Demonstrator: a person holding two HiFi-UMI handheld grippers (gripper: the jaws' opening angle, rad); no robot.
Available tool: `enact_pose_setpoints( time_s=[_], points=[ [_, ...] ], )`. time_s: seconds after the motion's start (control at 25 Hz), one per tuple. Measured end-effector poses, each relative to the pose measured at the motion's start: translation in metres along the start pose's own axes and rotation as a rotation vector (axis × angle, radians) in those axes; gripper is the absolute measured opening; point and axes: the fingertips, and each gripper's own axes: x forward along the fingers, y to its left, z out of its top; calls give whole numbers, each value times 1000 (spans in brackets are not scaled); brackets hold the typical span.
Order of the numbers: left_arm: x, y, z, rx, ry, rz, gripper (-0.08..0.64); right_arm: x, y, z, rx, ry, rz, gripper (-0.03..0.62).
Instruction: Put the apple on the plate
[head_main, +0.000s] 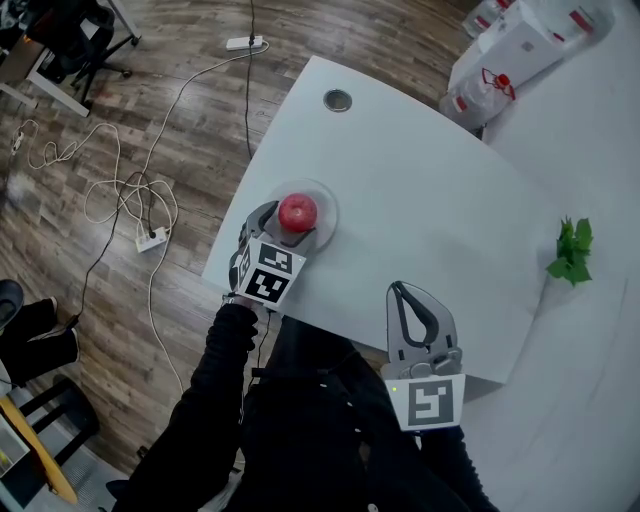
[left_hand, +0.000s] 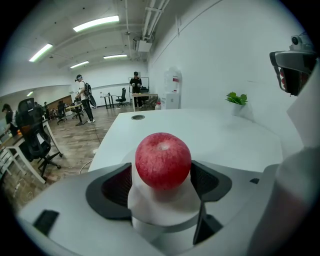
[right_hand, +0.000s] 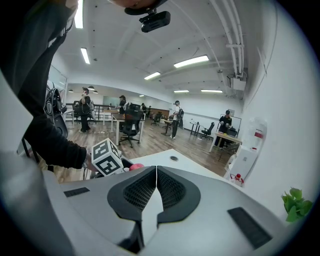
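A red apple (head_main: 297, 212) sits over a clear glass plate (head_main: 329, 205) near the left edge of the white table (head_main: 420, 190). My left gripper (head_main: 284, 227) reaches in from the table edge, and its jaws stand on either side of the apple. In the left gripper view the apple (left_hand: 163, 160) fills the gap between the two dark pads (left_hand: 116, 186) and meets both. A white surface shows under it. My right gripper (head_main: 408, 296) hovers over the table's front edge. Its jaws are pressed together with nothing between them (right_hand: 156, 172).
A small green plant (head_main: 571, 250) stands at the table's right side, and a round cable grommet (head_main: 338, 100) at the far end. White containers with red labels (head_main: 500, 55) are at the back right. Cables and a power strip (head_main: 152, 238) lie on the wooden floor to the left.
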Motion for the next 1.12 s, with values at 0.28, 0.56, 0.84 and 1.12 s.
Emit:
enact_pose_setpoints(
  time_s=[0.28,0.56,0.84,1.12],
  points=[
    [-9,0,-1,-43,-6,1,358,2,4,3,-2,-1,20,41],
    [-31,1,9,-78,-66,26,357,3,8,7,-7,-11,36,41],
    [-67,-1,38,-72,-142,40,354,3,10,17,-37,-50,59,41],
    [-102,-3,63,-30,-201,108,95,4,14,30,-62,-102,81,41]
  ],
)
